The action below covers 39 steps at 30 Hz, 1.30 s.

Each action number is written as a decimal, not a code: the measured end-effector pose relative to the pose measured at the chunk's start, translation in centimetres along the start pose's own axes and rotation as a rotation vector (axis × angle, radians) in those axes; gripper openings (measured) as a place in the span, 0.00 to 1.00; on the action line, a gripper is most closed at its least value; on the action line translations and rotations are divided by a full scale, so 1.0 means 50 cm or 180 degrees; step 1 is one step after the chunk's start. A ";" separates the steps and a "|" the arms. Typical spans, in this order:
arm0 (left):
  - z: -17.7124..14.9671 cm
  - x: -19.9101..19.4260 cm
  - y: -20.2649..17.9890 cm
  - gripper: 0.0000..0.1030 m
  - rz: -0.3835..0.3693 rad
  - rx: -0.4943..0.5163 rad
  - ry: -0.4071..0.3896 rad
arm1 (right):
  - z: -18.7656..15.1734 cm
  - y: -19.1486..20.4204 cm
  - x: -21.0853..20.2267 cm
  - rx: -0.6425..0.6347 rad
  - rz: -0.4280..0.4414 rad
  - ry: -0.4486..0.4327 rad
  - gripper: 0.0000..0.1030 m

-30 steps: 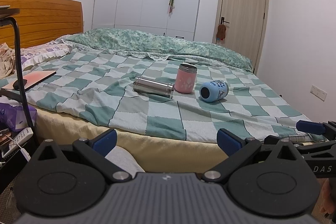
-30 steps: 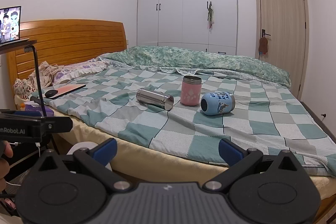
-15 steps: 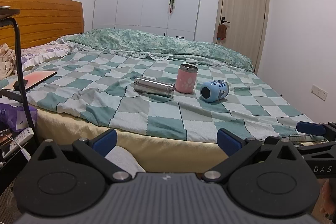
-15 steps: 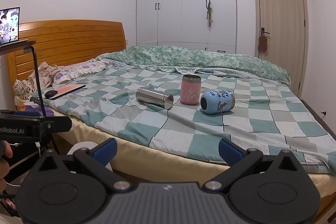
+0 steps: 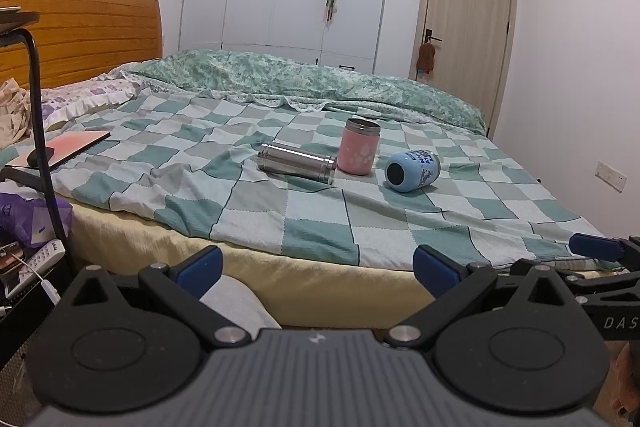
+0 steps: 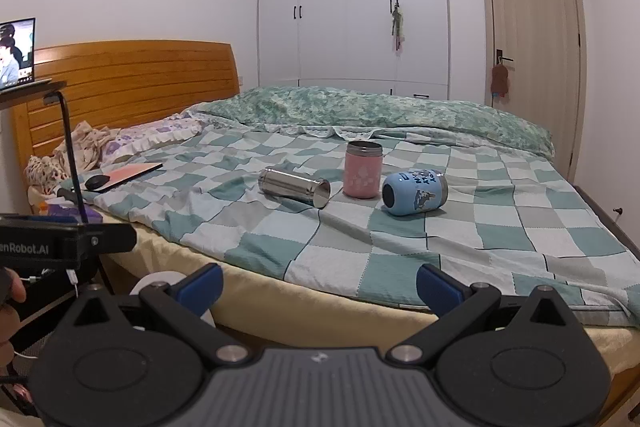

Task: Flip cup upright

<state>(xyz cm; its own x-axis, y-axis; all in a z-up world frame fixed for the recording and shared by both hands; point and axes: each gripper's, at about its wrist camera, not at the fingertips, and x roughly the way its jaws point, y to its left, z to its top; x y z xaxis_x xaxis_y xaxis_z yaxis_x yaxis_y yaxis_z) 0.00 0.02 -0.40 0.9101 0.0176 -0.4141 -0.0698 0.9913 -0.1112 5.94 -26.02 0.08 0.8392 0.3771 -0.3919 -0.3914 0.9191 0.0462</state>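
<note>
Three cups sit mid-bed on a green checked blanket. A steel cup (image 5: 296, 163) (image 6: 294, 185) lies on its side. A pink cup (image 5: 359, 151) (image 6: 363, 169) stands upright beside it. A blue cup (image 5: 412, 171) (image 6: 414, 193) lies on its side to the right, its round end toward me. My left gripper (image 5: 318, 267) is open and empty, in front of the bed's near edge, well short of the cups. My right gripper (image 6: 320, 285) is open and empty, also off the bed's near edge. The right gripper's fingertip (image 5: 596, 245) shows at the left view's right edge.
A folded green quilt (image 6: 380, 111) lies behind the cups. A pink notebook with a mouse (image 6: 120, 177) lies at the bed's left. A black stand (image 5: 40, 131) and a cluttered bedside area (image 5: 28, 247) are on the left. Wardrobe (image 6: 352, 15) and door (image 6: 532, 39) stand behind.
Both views have drifted slightly closer to the bed. The cups have not moved and both grippers stay open.
</note>
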 end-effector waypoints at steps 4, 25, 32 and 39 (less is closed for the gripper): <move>0.001 0.006 0.000 1.00 0.0003 -0.0017 0.0050 | -0.001 -0.003 0.001 0.0043 -0.0010 -0.0006 1.00; 0.035 0.097 -0.009 1.00 0.0142 0.0096 0.0088 | 0.032 -0.076 0.117 0.0122 -0.0011 0.0112 1.00; 0.072 0.159 -0.017 1.00 0.0200 0.0172 0.0161 | 0.068 -0.117 0.170 0.0260 0.0072 0.0167 1.00; 0.119 0.251 -0.052 1.00 -0.0064 0.0262 0.0320 | 0.122 -0.178 0.232 0.0301 0.0104 0.0110 1.00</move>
<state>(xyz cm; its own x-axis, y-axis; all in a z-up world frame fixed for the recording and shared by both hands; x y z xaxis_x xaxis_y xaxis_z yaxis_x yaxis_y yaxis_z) 14.02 -1.57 0.10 0.8651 -0.0115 -0.5014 -0.0142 0.9988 -0.0475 21.47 -29.13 0.71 0.8124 0.4045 -0.4201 -0.3797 0.9136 0.1454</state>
